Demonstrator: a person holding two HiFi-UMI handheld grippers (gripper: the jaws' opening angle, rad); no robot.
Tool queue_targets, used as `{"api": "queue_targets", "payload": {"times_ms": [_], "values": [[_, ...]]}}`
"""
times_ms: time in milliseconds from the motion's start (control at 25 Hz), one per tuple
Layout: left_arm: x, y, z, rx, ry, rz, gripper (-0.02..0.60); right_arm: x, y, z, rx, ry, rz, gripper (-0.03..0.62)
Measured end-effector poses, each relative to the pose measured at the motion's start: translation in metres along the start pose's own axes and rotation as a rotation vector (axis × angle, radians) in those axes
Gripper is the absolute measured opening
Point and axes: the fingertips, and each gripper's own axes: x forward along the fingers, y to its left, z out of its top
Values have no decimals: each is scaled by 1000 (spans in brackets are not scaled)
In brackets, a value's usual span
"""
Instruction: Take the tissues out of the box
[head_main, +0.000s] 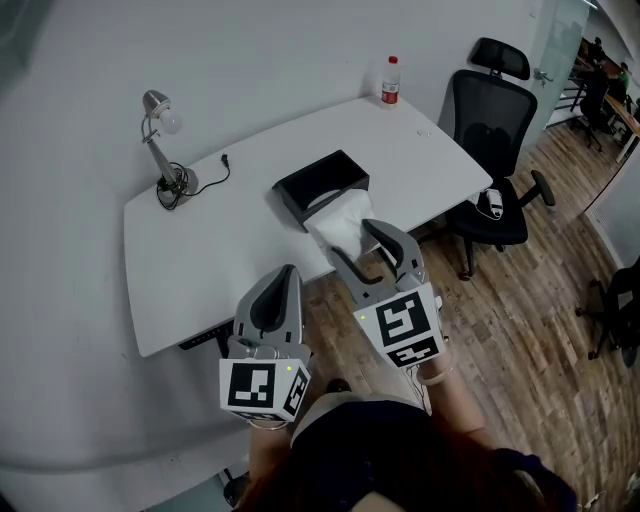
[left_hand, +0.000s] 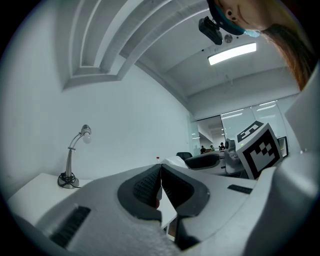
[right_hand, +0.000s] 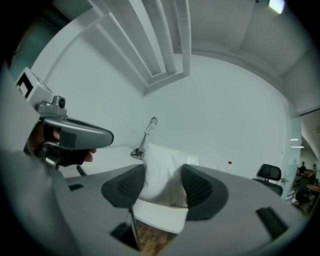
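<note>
A black open-topped tissue box (head_main: 320, 182) stands in the middle of the white table (head_main: 210, 250). Just in front of it, near the table's front edge, a white stack of tissues (head_main: 335, 212) sits between the fingers of my right gripper (head_main: 352, 238). In the right gripper view both pads press the sides of the tissues (right_hand: 160, 155), so my right gripper (right_hand: 163, 168) is shut on them. My left gripper (head_main: 285, 272) hovers off the table's front edge, left of the right one. Its jaws (left_hand: 161, 170) meet with nothing between them.
A desk lamp (head_main: 160, 130) with its cable stands at the table's far left. A red-capped bottle (head_main: 390, 80) stands at the far right corner. A black office chair (head_main: 490, 150) is at the table's right end, on the wooden floor.
</note>
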Motion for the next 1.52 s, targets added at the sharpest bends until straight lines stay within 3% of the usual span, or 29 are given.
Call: {"api": "queue_targets", "payload": {"times_ms": [1520], "values": [[-58, -111, 11, 49, 38, 86, 25, -128, 1, -3, 19, -102, 87, 244]]}}
